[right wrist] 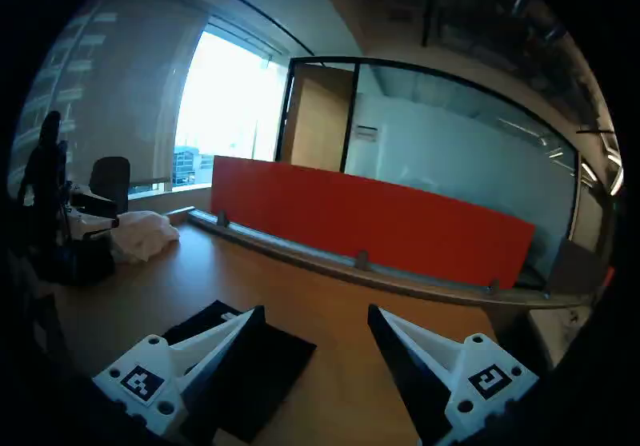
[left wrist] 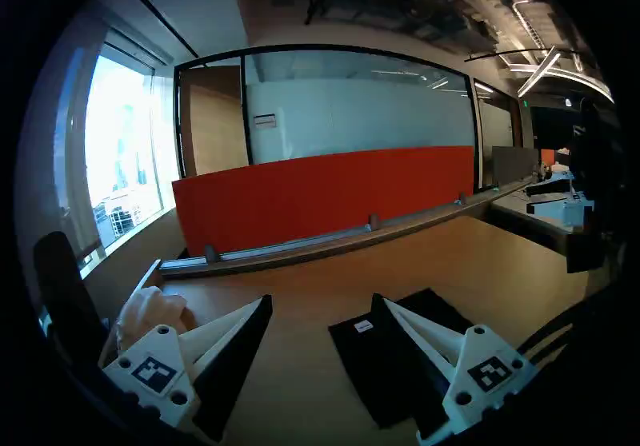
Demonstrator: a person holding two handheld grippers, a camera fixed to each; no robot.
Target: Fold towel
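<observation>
My left gripper [left wrist: 322,300] and right gripper [right wrist: 316,310] were both apart and empty, and the black towel [left wrist: 358,366] lay flat on the counter [left wrist: 480,262] below them, apparently already folded, maybe needing one fold more.

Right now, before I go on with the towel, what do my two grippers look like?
Both match. The left gripper and right gripper each have two tapered, wedge-shaped white plastic fingers with black inner faces. Each finger base carries a square black-and-white marker tag and small round holes.
</observation>
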